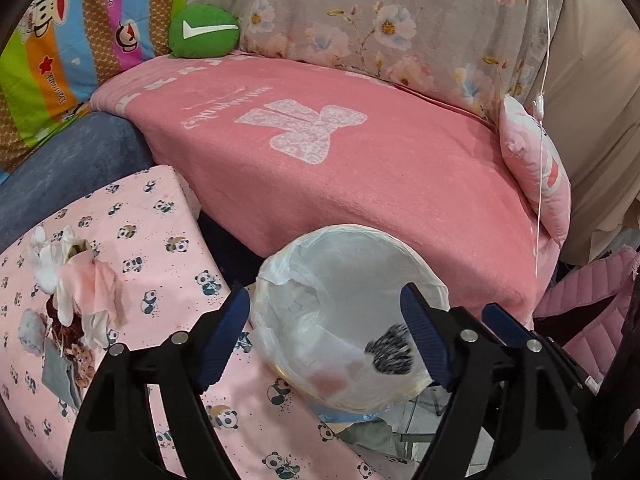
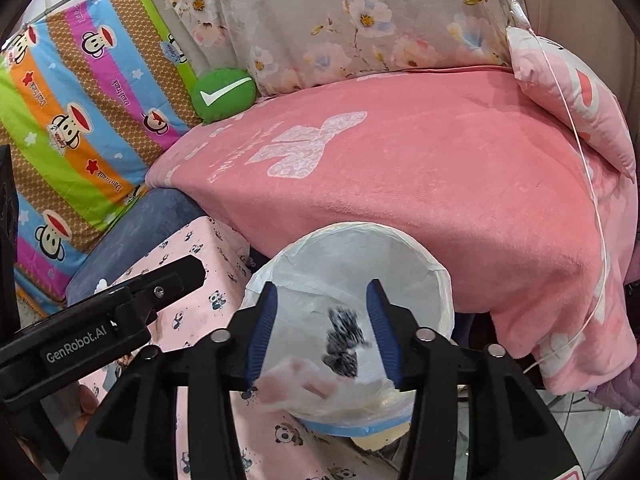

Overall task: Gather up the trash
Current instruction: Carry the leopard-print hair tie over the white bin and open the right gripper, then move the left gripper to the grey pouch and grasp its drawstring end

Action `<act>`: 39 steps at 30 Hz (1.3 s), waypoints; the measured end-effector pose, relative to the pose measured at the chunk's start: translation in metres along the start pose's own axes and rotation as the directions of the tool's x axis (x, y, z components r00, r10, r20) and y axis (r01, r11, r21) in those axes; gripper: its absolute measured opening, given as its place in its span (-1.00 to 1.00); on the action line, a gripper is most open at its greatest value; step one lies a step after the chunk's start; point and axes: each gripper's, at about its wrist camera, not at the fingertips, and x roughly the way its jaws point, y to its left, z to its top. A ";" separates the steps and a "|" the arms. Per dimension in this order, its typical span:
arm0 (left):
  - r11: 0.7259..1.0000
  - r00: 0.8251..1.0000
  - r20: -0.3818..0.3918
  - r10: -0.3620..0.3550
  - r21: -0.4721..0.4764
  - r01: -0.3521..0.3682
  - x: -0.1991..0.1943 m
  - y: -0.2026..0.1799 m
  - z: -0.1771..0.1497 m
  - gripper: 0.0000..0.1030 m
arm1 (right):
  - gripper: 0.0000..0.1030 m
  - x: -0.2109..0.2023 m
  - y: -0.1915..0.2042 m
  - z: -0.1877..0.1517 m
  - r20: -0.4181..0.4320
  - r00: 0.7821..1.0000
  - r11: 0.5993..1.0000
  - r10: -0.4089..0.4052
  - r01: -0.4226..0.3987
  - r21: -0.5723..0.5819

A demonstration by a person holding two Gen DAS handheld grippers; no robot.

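A round bin lined with a white plastic bag (image 1: pixel 352 280) (image 2: pixel 400 252) stands beside the pink sofa. A black-and-white scrap (image 1: pixel 391 350) (image 2: pixel 343 336) is blurred in the air inside the bin's mouth, between my right gripper's open blue fingers. My right gripper (image 2: pixel 326 328) is open above the bin and also shows in the left wrist view (image 1: pixel 456 340). My left gripper (image 1: pixel 324 336) is open and empty at the bin's left side. A pile of trash scraps (image 1: pixel 68 280), white, pink and brown, lies on the panda-print cloth (image 1: pixel 160 240).
A pink blanket (image 1: pixel 320 160) covers the sofa seat behind the bin. A green round cushion (image 1: pixel 204 32), a striped monkey-print cushion (image 2: pixel 80 120) and a small pink pillow (image 1: pixel 536 176) lie around it. A thin white cord (image 1: pixel 540 160) hangs at the right.
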 end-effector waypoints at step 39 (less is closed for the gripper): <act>0.949 0.985 -0.017 0.173 -0.265 -0.171 -0.058 0.145 -0.056 0.44 | 0.15 -0.011 0.136 -0.052 -0.076 0.993 0.969 0.086 -0.101 -0.227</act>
